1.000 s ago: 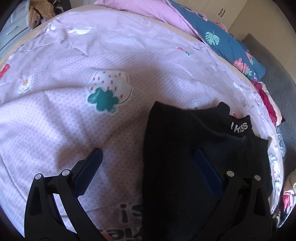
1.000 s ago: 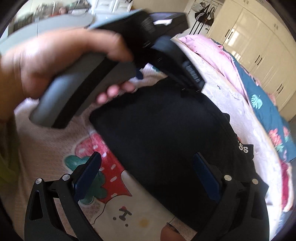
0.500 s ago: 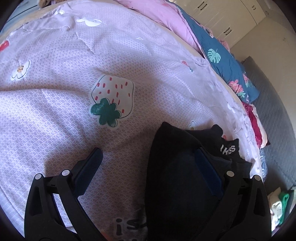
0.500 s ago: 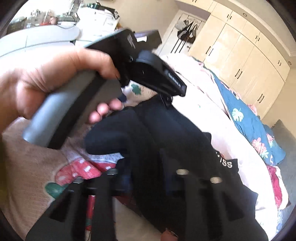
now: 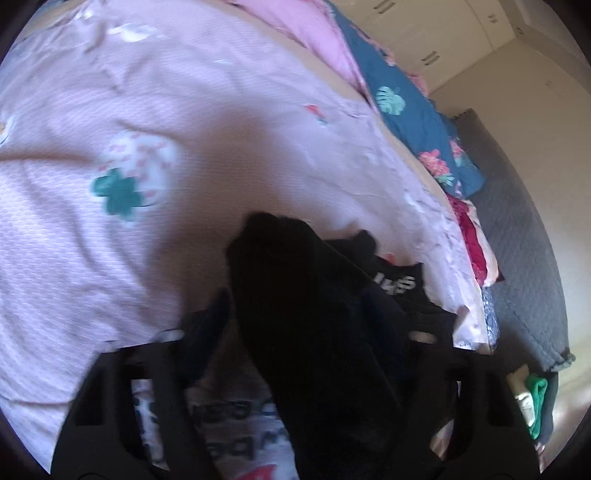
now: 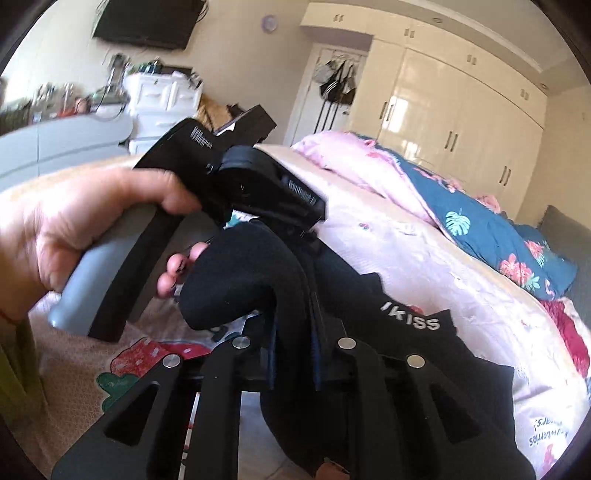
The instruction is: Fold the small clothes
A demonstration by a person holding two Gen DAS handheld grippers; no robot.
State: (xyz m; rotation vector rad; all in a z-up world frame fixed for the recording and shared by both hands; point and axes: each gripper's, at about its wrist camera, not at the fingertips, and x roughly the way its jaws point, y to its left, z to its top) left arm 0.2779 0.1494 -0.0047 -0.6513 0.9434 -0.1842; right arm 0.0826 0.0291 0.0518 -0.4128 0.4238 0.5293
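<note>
On the bed [image 5: 110,258], spread with a pale pink quilt printed with strawberries, lies a small black garment [image 5: 314,332] with white lettering on its band. The left wrist view shows the left gripper [image 5: 295,306] from behind: its jaws have just been closing and now stand about half closed with a raised fold of the black cloth between them, though blur keeps me from telling whether the pads actually press on it. The right wrist view shows what the left cannot: the person's left hand [image 6: 74,229] wrapped around the grey handle of that gripper, seen from the side above the cloth, and the right gripper [image 6: 291,350] with its jaws narrow, having just closed, pinching a ridge of the black garment [image 6: 258,266] that humps up beyond its blue pads. Only this view reads the lettering cleanly and takes in the cream wardrobe [image 6: 461,122] and a dark screen [image 6: 147,22] on the wall. The left view alone shows a grey mat [image 5: 524,258] beside the bed. Both views catch the blue floral blanket [image 5: 413,118] at the bed's far edge.
</note>
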